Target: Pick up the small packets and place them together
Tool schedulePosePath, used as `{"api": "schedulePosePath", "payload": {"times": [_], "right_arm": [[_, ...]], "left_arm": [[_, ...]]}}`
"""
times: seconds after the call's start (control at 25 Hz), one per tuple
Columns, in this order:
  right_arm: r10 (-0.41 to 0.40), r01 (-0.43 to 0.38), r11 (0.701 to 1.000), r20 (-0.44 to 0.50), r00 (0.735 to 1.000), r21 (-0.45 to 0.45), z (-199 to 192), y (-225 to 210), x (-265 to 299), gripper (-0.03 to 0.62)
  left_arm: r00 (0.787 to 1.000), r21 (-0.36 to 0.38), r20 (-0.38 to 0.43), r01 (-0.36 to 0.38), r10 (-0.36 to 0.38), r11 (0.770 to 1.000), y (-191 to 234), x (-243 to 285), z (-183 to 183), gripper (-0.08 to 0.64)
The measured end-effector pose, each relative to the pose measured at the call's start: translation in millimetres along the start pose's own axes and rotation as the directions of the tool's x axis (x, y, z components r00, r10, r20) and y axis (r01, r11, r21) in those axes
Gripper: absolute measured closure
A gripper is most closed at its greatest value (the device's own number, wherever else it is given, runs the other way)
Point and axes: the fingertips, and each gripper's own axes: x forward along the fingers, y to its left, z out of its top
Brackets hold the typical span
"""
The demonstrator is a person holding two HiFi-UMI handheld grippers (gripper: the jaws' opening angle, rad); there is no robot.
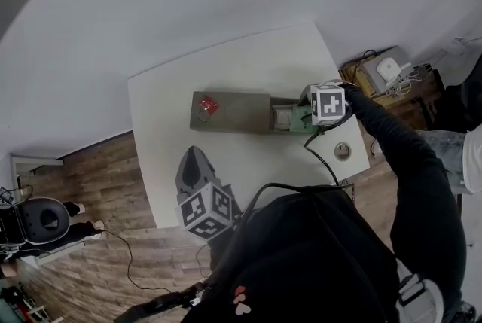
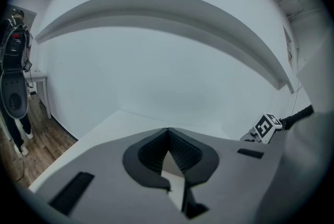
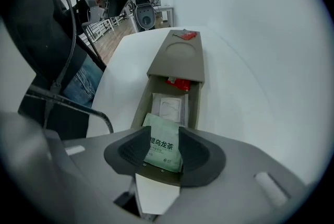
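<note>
At lower centre, the right gripper (image 3: 164,151) clamps a green paper tea packet (image 3: 162,139) over the long grey tray (image 3: 180,69), which holds a white packet (image 3: 168,108) and a red packet (image 3: 177,83). A second red packet (image 3: 187,35) is outstanding. The left gripper (image 2: 168,137) is closed and empty.

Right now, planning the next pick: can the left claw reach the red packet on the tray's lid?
Probably yes: the left claw sits near the red packet, bare table between, though its jaws are shut.

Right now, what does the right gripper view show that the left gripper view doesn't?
Only the right gripper view: the green packet between the right gripper's jaws, the tray, a white packet and a red packet in it. Only the left gripper view: the left gripper's jaws, together and empty. Both: the white table and the wall.
</note>
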Motion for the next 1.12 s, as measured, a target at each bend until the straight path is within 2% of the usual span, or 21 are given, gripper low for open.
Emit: {"api": "schedulePosePath", "payload": {"times": [0.32,0.76,0.96,1.12], "right_arm": [[0.008,-0.007,1.000,-0.038,0.999,0.030,-6.6,-2.4,23.7,0.442],[-0.036,0.031,0.998,-0.114,0.993,-0.047,-18.1,-9.5,50.1,0.442],[-0.006,-0.004,0.997,-0.141,0.990,-0.071,-10.5,2.1,41.2,0.437],[-0.004,-0.013,0.994,-0.164,0.987,-0.105,-12.0,3.7,41.1,0.407]], "left_arm": [[1.000,-0.003,-0.001,-0.020,0.020,1.000,3.9,-1.9,-1.6,0.558],[1.000,0.004,0.000,-0.014,0.014,1.000,3.8,-3.9,-0.6,0.560],[1.000,0.010,-0.005,-0.004,0.004,1.000,1.7,-2.8,-0.9,0.558],[1.000,0.011,-0.010,0.003,-0.002,1.000,-0.5,-3.7,-1.2,0.560]]}}
